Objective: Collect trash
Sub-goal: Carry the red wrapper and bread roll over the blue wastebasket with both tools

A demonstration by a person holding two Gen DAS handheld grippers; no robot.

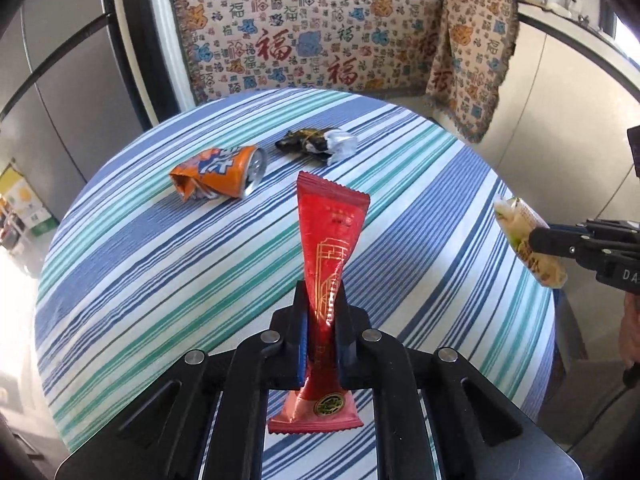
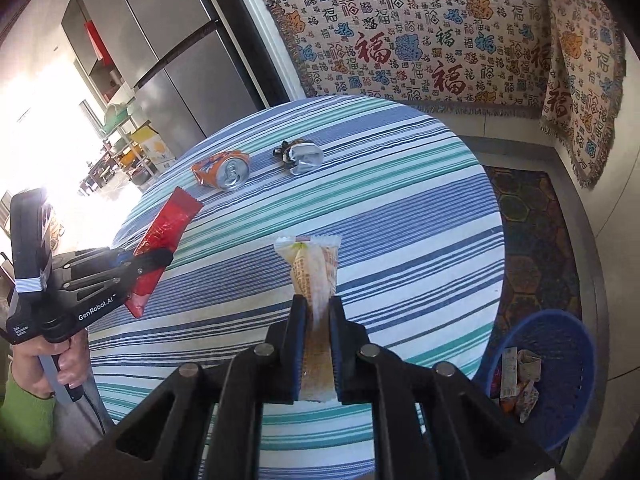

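My left gripper [image 1: 323, 300] is shut on a long red wrapper [image 1: 330, 240] and holds it above the striped round table [image 1: 160, 260]. It also shows in the right wrist view [image 2: 154, 258] with the red wrapper [image 2: 166, 224]. My right gripper [image 2: 318, 304] is shut on a pale yellow-white snack wrapper [image 2: 314, 264], held above the table [image 2: 400, 240]; the same wrapper [image 1: 520, 236] shows at the right of the left wrist view. A crushed orange can [image 1: 220, 174] [image 2: 222, 170] and a crumpled black-and-silver wrapper [image 1: 316, 144] [image 2: 300, 156] lie on the far part of the table.
A blue mesh basket [image 2: 568, 344] with several pieces of trash stands on the floor right of the table. A patterned blanket [image 2: 420, 40] covers the bench behind. A steel fridge [image 2: 168, 48] stands at back left. A dark rug [image 2: 532, 232] lies on the floor.
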